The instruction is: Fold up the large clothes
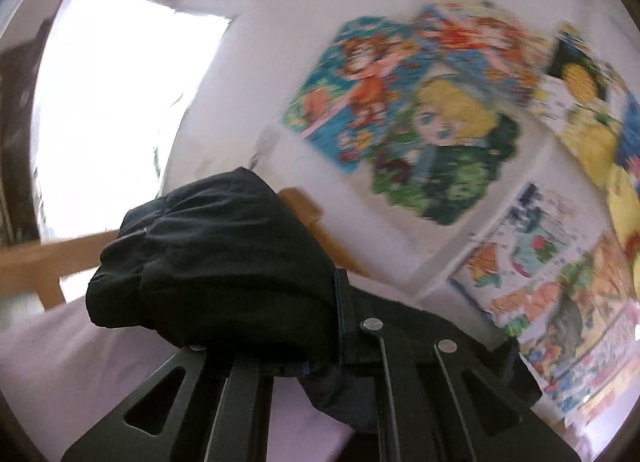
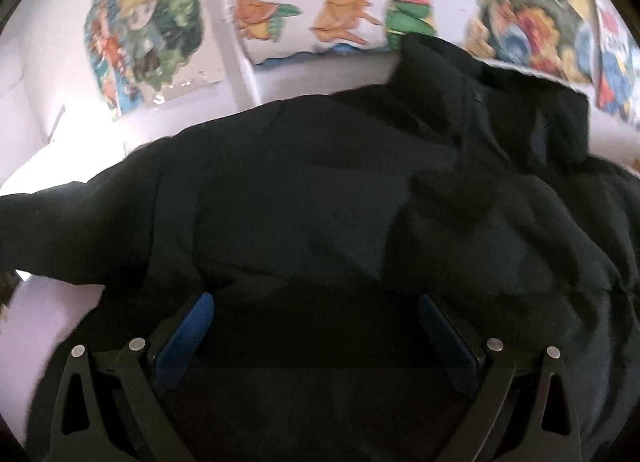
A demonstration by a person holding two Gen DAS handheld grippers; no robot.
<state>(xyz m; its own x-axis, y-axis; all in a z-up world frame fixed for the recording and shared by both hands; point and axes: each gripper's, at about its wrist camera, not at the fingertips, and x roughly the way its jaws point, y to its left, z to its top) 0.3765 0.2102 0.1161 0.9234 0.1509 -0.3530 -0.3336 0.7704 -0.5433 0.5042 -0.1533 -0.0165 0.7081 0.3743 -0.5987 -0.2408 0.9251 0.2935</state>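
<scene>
left gripper [image 1: 340, 326] had a grab on the jacket: its jaws were pinched nearly together with a puffy bunch of the dark jacket [image 1: 216, 258] caught between them, the padded fabric bulging up and to the left of the blue pad edge. that looked like the pick-up stage of a fold, a corner or cuff taken in hand and raised off the pale lilac bedsheet [image 1: 48, 362]. behind it, a wooden bed frame [image 1: 60, 254] and bright cartoon wall stickers [image 1: 420, 122], all smeared by blur.

over on the other side, the right gripper [image 2: 316, 326] stood with its jaws spread wide, the 2 blue pads [image 2: 188, 338] well apart and nothing pinched. the body of the jacket [image 2: 340, 190] lay right ahead of it on the bed, fabric filling the gap between the pads and spreading far beyond them.

my read: the next move called for the right gripper to close on a matching edge so both ends could travel over together.
</scene>
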